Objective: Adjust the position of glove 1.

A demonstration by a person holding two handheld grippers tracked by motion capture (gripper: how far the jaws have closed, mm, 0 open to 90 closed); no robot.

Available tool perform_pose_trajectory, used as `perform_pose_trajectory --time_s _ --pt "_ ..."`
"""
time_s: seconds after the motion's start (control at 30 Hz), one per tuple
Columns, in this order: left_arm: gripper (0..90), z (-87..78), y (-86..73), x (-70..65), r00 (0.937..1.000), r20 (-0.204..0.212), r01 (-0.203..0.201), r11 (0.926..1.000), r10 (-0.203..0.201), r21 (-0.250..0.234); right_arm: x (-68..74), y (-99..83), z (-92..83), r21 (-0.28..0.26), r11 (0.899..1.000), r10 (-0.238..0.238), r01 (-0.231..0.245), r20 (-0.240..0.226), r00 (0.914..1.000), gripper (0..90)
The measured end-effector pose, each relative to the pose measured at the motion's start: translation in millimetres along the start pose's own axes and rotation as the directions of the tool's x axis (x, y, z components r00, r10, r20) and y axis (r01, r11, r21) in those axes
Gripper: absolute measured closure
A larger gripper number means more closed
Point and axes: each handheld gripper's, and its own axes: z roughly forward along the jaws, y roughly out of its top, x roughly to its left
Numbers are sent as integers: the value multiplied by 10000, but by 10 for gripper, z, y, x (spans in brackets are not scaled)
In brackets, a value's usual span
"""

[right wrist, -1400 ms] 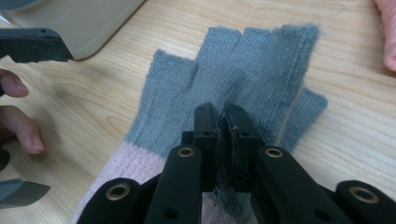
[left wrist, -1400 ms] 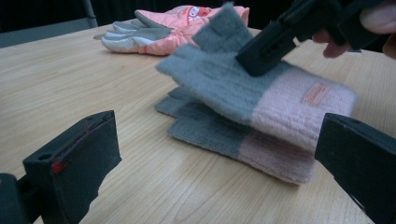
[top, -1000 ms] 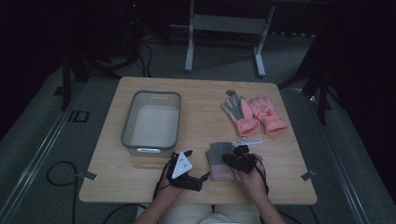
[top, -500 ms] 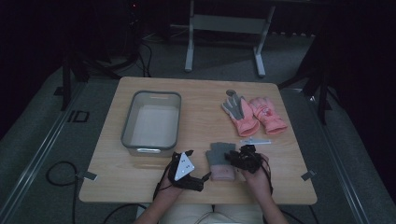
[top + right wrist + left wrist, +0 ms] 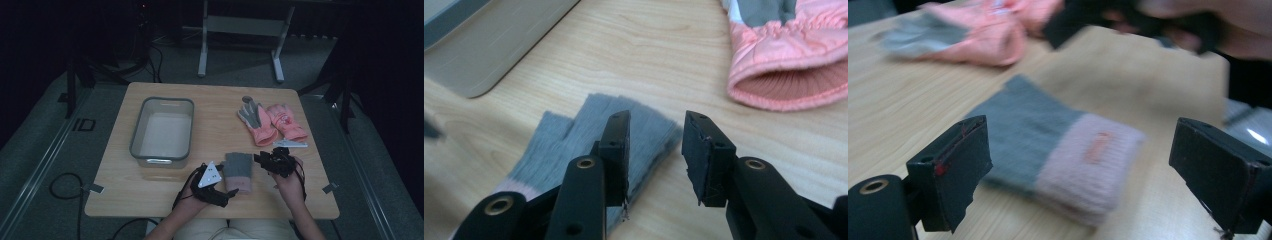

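Jaws of the left gripper [image 5: 1078, 175] are standing wide apart, with nothing between them touching either pad. Lying straight ahead of them on the wooden desk [image 5: 908, 105] is a grey fingerless glove with a pink cuff [image 5: 1058, 150]; its cuff end is pointing toward the jaws and its grey end is pointing away. Beyond the glove, further from these jaws, a pair of pink and grey gloves [image 5: 973, 35] is lying blurred, and the person's other hand is showing at the upper right.

The right gripper [image 5: 656, 150] is hovering with its jaws parted by a narrow gap and gripping nothing. The grey glove [image 5: 589, 145] is lying just beneath and to the left of these jaws, its short grey finger stubs reaching under the left jaw, while bare desk is showing in the gap. Up and to the right of the jaws, a pink glove [image 5: 789, 60] is lying with its open ribbed cuff facing the camera. Far to the upper left, the corner of a grey bin [image 5: 484, 45] is sitting on the desk.

From the high view, the left gripper [image 5: 212, 182] is sitting just beside the glove's [image 5: 238, 171] left edge and the right gripper [image 5: 275, 161] just beside its right edge, with the bin [image 5: 162, 131] standing beyond the left gripper.
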Motion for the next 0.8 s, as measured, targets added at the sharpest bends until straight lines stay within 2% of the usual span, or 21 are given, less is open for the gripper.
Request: perform_pose_trajectory --time_s 0.07,0.13,0.23,0.3,0.37,0.4,0.43,0.47,0.53,0.57,0.63,0.67,0.7,0.73,0.8 --pt "90 78 21 -26 9989 192 -444 9982 436 396 -20 45 38 -7 10000 -39 40 37 10000 635" --pt "112 136 31 -64 9958 383 -852 9949 831 550 -44 94 91 11 10000 20 -20 14 10000 635" --pt "144 217 47 -120 9880 565 -1487 9841 1437 967 -71 151 192 182 9997 185 -182 -153 9997 621" --pt "184 278 46 -137 9800 643 -1954 9711 1881 1371 -79 165 293 375 9990 261 -251 -243 9994 604" --pt "216 322 31 -140 9708 681 -2384 9558 2300 1718 -94 142 384 507 9975 516 -498 -364 9980 585" --pt "228 348 14 -144 9620 750 -2724 9420 2626 1962 -98 127 415 588 9968 569 -546 -386 9976 569" --pt "246 375 -18 -156 9476 708 -3193 9213 3114 2220 -100 104 449 637 9960 648 -622 -397 9971 554" --pt "257 397 -45 -164 9368 702 -3493 9049 3428 2431 -107 75 481 692 9949 764 -736 -391 9963 544" --pt "260 413 -72 -168 9262 610 -3750 8927 3720 2498 -117 34 521 846 9926 906 -876 -325 9954 513" --pt "268 413 -72 -168 9262 610 -3750 8927 3720 2498 -117 34 521 846 9926 906 -876 -325 9954 513" --pt "287 437 -80 -171 9213 384 -3832 8870 3869 2575 -131 -11 572 1078 9893 998 -981 -109 9949 466" --pt "296 447 -93 -175 9216 379 -3825 8875 3862 2571 -145 -31 602 1274 9864 1059 -1035 -121 9943 451" --pt "306 452 -103 -178 9143 259 -3963 8796 4042 2630 -150 -43 620 1406 9839 1135 -1102 -156 9934 437" --pt "341 452 -105 -181 9097 134 -4032 8754 4150 2666 -154 -61 641 1504 9819 1178 -1147 -117 9930 430" --pt "420 453 -94 -165 9145 -65 -3881 8819 4045 2675 -146 -64 642 1490 9832 1074 -1052 -69 9942 426"
